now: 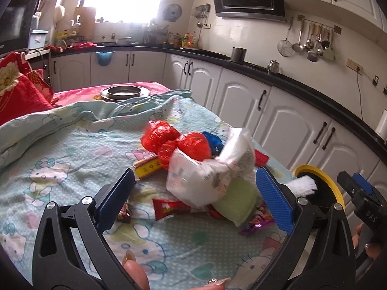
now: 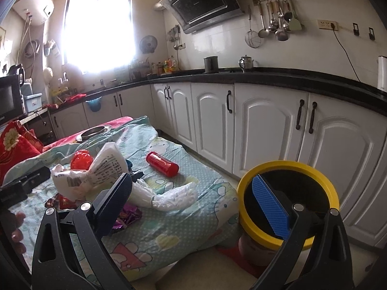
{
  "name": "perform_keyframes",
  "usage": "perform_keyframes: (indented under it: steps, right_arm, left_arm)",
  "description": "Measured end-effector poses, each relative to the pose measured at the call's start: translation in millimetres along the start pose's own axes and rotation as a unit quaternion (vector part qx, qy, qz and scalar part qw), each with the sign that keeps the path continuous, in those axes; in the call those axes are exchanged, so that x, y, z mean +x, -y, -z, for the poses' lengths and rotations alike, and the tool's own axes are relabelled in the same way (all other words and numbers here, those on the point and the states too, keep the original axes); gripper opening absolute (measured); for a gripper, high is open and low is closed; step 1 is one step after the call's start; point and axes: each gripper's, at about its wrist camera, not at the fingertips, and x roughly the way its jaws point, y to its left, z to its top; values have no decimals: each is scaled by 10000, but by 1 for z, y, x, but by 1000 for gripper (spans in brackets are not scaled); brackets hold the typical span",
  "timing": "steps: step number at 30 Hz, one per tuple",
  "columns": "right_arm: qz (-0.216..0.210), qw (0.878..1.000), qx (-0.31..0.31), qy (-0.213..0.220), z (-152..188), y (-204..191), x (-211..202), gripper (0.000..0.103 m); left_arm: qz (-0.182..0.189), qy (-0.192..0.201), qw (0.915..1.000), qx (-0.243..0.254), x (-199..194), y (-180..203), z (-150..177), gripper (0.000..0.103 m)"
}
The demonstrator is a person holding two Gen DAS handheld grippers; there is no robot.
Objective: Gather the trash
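Note:
A pile of trash lies on the cartoon-print bed sheet. It holds a white printed plastic bag, crumpled red bags, a red wrapper, a green piece and a purple wrapper. My left gripper is open, its fingers either side of the white bag without touching it. In the right wrist view my right gripper is open and empty, between the bed's edge and the yellow-rimmed bin. A red can, a white crumpled piece and the white bag lie ahead of it.
The bin stands on the floor off the bed's right edge, before white cabinets. A metal dish sits at the bed's far end and red pillows at the left. A narrow floor strip runs between bed and cabinets.

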Motion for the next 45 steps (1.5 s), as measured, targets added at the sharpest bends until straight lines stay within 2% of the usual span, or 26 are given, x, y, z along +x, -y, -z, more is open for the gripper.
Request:
perform_keyframes:
  steps: [6, 14, 18, 21, 22, 26, 27, 29, 30, 31, 32, 34, 40, 45]
  right_arm:
    - [-135, 9997, -23, -209, -6, -2, 24, 97]
    - [-214, 9974, -41, -688, -7, -5, 63, 97]
    - [-343, 9937, 213, -1046, -2, 0, 84, 97]
    - [-498, 9900, 445, -1247, 3, 1, 94, 95]
    - [-555, 9887, 504, -1295, 5, 0, 96, 93]
    - [-807, 9816, 628, -1615, 12, 0, 105, 61]
    - [-904, 9794, 688, -1671, 13, 1, 105, 58]
    - [-1020, 9775, 767, -1677, 15, 2, 103, 39]
    - [-1050, 9774, 784, -1660, 15, 3, 101, 30]
    - [-1082, 9775, 794, -1628, 15, 5, 99, 25]
    - [-1120, 9774, 809, -1598, 14, 7, 96, 16]
    - [-1182, 9778, 813, -1525, 12, 9, 91, 15]
    - [-1057, 9867, 518, -1120, -1, 6, 73, 14]
    - [-874, 9915, 370, -892, -9, 9, 62, 14]
  left_arm:
    - [35, -101, 9999, -10, 24, -6, -14, 92]
    - [182, -482, 9983, -271, 58, -10, -17, 92]
    - [221, -618, 9974, -290, 67, -12, -11, 92]
    - [458, -691, 9955, -460, 69, -17, -7, 92]
    - [507, -697, 9951, -490, 70, -18, -7, 92]
    - [593, -755, 9941, -501, 69, -17, -4, 89]
    - [626, -766, 9938, -502, 68, -17, -3, 81]
    - [655, -822, 9932, -494, 67, -16, -2, 71]
    - [656, -832, 9932, -484, 66, -14, 0, 63]
    - [662, -841, 9931, -477, 65, -14, 0, 55]
    - [666, -841, 9931, -465, 64, -13, 0, 53]
    - [709, -840, 9930, -433, 61, -11, 1, 43]
    - [731, -644, 9951, -168, 44, -1, -3, 29]
    - [805, -489, 9956, 10, 33, 11, -11, 27]
